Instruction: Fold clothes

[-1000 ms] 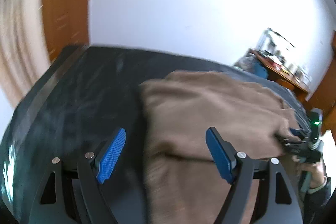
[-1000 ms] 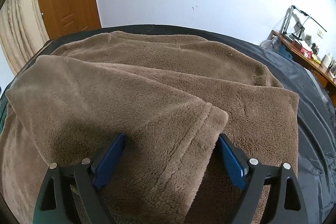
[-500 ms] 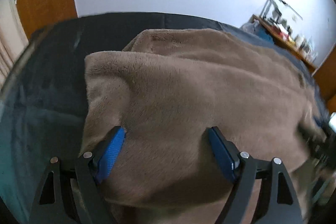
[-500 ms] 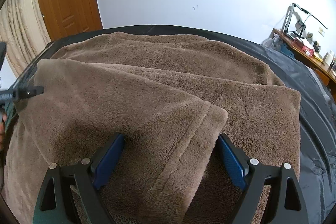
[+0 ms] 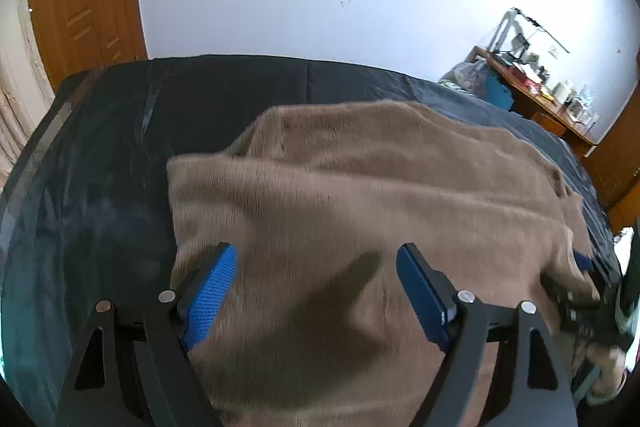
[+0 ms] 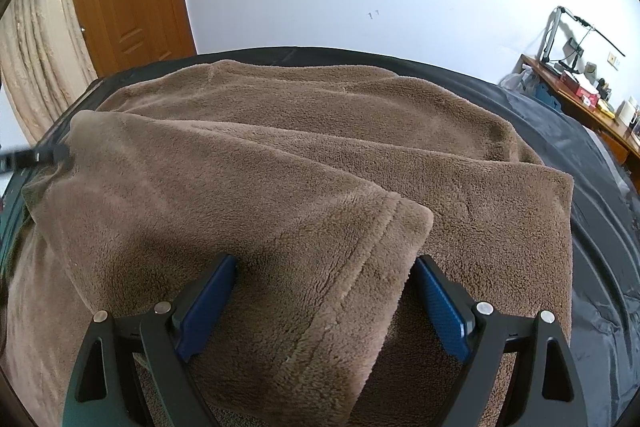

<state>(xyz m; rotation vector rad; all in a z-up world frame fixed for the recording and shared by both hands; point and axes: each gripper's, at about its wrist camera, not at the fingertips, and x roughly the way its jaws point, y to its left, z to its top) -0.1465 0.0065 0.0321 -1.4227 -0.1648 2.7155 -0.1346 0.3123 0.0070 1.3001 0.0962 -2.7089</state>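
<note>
— Brown fleece, thick and soft: that's the garment, spread over the dark cover of the bed. Where are your grippers?

— Both over it. My right gripper has its jaws spread wide, with a folded flap of the fleece lying between the blue pads; the pads stand clear of its edges on either side, so nothing is pinched there. My left gripper is spread just as wide, low over the garment's left end, holding nothing.

— Why is the flap lying like that?

— It's doubled back over the layer beneath, hem stitching on top, its corner pointing toward the far right. I judge that's one fold laid across the body of the garment. The long ridges behind it suggest more layers, though I can't tell how many.

— And the dark tip at the left of your right view?

— That's the left gripper's finger, beside the fold's left corner, probably there to square or smooth that end.

— Is the folding finished?

— I can't settle that. The piece is partly doubled, still broad across the bed; it could take another fold or be left so.
</note>
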